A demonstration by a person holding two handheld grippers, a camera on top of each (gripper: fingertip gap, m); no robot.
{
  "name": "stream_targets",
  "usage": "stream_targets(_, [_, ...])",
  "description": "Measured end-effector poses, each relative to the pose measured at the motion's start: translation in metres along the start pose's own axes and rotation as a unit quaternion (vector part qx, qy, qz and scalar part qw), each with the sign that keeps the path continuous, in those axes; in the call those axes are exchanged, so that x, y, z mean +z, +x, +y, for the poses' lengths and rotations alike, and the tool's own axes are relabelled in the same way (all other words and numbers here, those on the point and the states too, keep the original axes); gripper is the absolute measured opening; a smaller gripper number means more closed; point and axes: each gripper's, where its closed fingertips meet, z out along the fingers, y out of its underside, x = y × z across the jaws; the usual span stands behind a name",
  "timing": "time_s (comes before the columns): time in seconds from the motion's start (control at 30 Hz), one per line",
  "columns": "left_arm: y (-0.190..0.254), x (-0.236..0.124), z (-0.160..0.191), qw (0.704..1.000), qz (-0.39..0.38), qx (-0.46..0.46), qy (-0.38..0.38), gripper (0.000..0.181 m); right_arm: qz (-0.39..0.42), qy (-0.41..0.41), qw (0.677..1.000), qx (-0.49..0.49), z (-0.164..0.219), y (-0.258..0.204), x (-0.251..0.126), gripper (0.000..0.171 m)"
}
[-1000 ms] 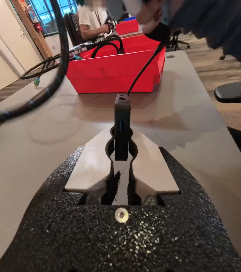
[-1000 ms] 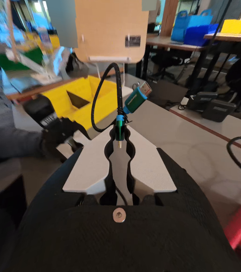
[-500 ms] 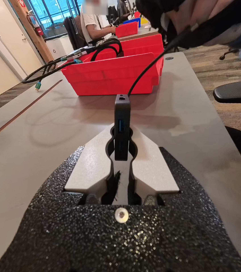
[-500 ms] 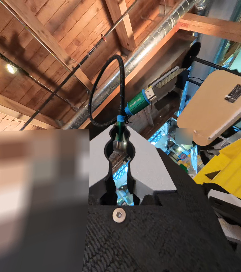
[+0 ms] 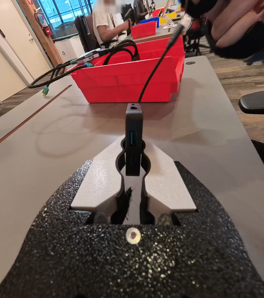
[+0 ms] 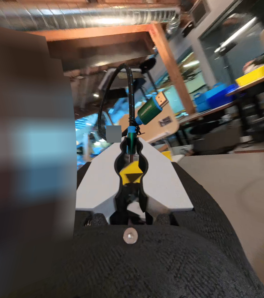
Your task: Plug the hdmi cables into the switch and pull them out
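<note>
My left gripper [image 5: 133, 145] is shut on a small black switch box [image 5: 134, 137], held edge-up above the grey table [image 5: 47, 153]. The box's thin black lead [image 5: 153, 67] runs up to the upper right. My right gripper [image 6: 131, 145] is shut on the green plug [image 6: 131, 143] of a braided black hdmi cable [image 6: 115, 90]. The cable loops above the fingers, and its other green plug [image 6: 150, 109] hangs free beside the loop, gold tip pointing up and right. The right gripper is raised and tilted towards the room and ceiling.
A red bin [image 5: 128, 80] holding more black cables and a silver box [image 5: 87, 56] stands on the table beyond the switch. A green-tipped cable [image 5: 45, 91] hangs off its left side. A black chair [image 5: 260, 103] is at the right. A seated person [image 5: 107, 24] is far behind. Tip to tip, the grippers are about 20 centimetres apart.
The right gripper has swung from pointing at the ceiling down towards the room, keeping the cable plug. The left gripper with the switch has stayed still. The hand above the bin has shifted right.
</note>
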Motion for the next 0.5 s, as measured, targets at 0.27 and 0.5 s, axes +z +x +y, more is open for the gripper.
stream_targets(0.27, [-0.004, 0.0, 0.002, 1.0, -0.014, 0.001, -0.004, 0.011, 0.112, -0.059, 0.987, -0.1, 0.037, 0.027, 0.005, 0.009])
stream_targets(0.5, [-0.05, -0.014, 0.019, 0.97, -0.188, 0.115, -0.104, 0.01, 0.23, -0.039, 0.961, -0.148, 0.035, 0.067, -0.027, 0.009])
